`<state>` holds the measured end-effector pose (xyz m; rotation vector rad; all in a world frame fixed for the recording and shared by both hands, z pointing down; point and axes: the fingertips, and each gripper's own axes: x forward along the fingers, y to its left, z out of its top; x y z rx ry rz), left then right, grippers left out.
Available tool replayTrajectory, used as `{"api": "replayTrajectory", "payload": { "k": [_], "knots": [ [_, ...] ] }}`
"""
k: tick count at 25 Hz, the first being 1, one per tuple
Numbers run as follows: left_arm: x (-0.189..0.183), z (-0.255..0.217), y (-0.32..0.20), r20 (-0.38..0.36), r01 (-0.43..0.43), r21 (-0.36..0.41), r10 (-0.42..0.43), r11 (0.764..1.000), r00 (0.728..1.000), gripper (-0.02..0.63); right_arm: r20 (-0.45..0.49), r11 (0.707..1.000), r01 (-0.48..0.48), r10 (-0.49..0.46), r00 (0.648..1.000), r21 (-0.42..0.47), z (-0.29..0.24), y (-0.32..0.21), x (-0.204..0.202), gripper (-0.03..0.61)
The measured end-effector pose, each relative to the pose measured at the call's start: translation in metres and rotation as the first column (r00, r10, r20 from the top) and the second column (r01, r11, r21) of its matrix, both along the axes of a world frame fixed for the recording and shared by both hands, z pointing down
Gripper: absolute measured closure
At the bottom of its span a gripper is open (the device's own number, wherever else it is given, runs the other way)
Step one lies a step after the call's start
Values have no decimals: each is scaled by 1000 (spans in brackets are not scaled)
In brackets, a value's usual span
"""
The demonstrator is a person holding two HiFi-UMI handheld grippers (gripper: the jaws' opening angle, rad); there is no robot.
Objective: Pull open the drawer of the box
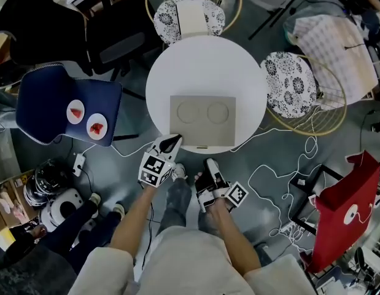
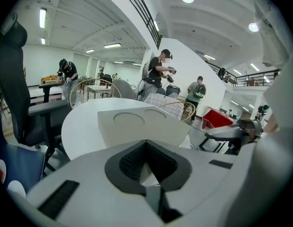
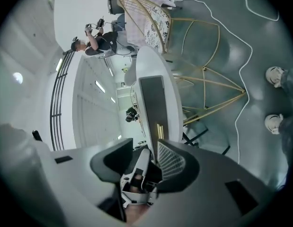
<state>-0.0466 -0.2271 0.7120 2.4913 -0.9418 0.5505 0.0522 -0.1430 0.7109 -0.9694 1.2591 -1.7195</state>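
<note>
From the head view I see the box point(image 1: 202, 117) lying flat in the middle of the round white table point(image 1: 159, 78). It is a low beige slab with a matte, card-like skin and two shallow round recesses pressed into its lid. Its drawer faces me, marked only by a small brass-coloured handle point(image 1: 202, 146) at the front edge. My left gripper point(image 1: 175, 139) rests its pointed tips at the box's front left corner, and my right gripper point(image 1: 209, 163) hovers just short of the handle, aimed at it. In the left gripper view the ribbed black pads meet at their tips with nothing caught in them, so the left gripper point(image 2: 146, 143) is clenched empty. The box point(image 2: 141, 124) sits on the tabletop just ahead, its edges crisp and square. In the right gripper view, rolled sideways, the right gripper point(image 3: 145, 148) stands released with its jaws spread. The handle point(image 3: 160, 130) shows as a thin gold bar near them on the shaded drawer point(image 3: 153, 98) front, not yet pinched. I judge the box light and likely to slide on the smooth tabletop, so it wants bracing at the corner while I pull. The handle looks stiff, slim and slick, and it is the only place to take hold, so it calls for a square pinch across the bar and a straight, gentle draw toward me
</note>
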Motion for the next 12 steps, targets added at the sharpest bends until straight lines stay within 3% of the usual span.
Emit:
{"api": "replayTrajectory", "payload": {
  "k": [4, 12],
  "knots": [
    [0, 1, 2, 0, -4, 3, 4, 1000, 1000, 603, 32, 1000, -23, 24, 999, -17, 11, -9, -7, 390],
    [0, -1, 1, -7, -10, 5, 10, 1000, 1000, 602, 2, 997, -62, 62, 998, -44, 29, -28, -7, 388]
  ]
}}
